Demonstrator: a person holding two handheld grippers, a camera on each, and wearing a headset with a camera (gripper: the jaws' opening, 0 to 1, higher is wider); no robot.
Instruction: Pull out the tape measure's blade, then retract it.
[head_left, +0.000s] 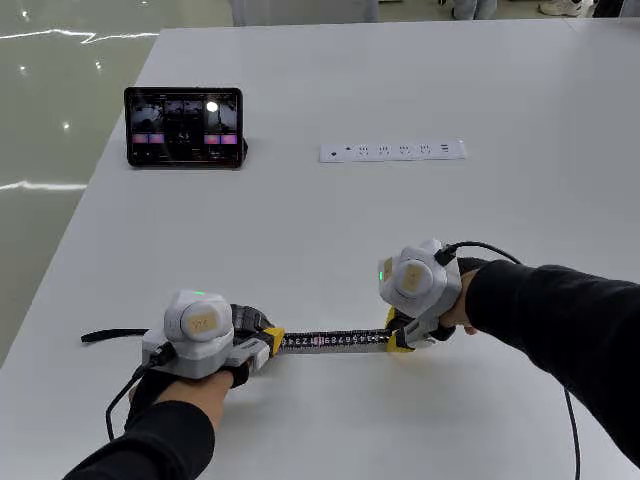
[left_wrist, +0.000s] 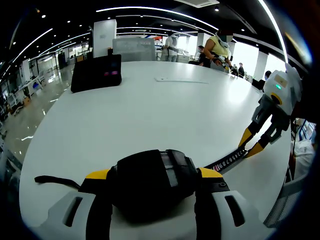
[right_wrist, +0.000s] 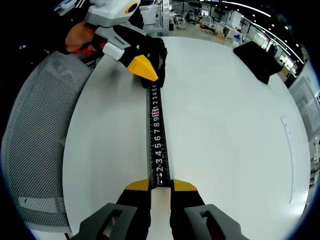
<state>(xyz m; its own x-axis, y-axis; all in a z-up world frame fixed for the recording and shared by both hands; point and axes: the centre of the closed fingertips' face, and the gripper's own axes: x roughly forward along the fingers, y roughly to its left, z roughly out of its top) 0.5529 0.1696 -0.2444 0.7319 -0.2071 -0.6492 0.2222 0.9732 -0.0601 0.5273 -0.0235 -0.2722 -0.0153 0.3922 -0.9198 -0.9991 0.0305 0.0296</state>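
Clamping the rigid tape measure case (head_left: 248, 320) in the left gripper (left_wrist: 154, 175), pinching the thin, springy blade (right_wrist: 156, 130) at its tip in the right gripper (right_wrist: 161, 186) — likely snapping back if released.

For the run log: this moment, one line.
left gripper holds tape measure | right gripper pinches blade end | blade partly out

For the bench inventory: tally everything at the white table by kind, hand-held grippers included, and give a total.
tape measure: 1
tablet: 1
power strip: 1
hand-held grippers: 2 (left hand-held gripper, right hand-held gripper)
Total: 5
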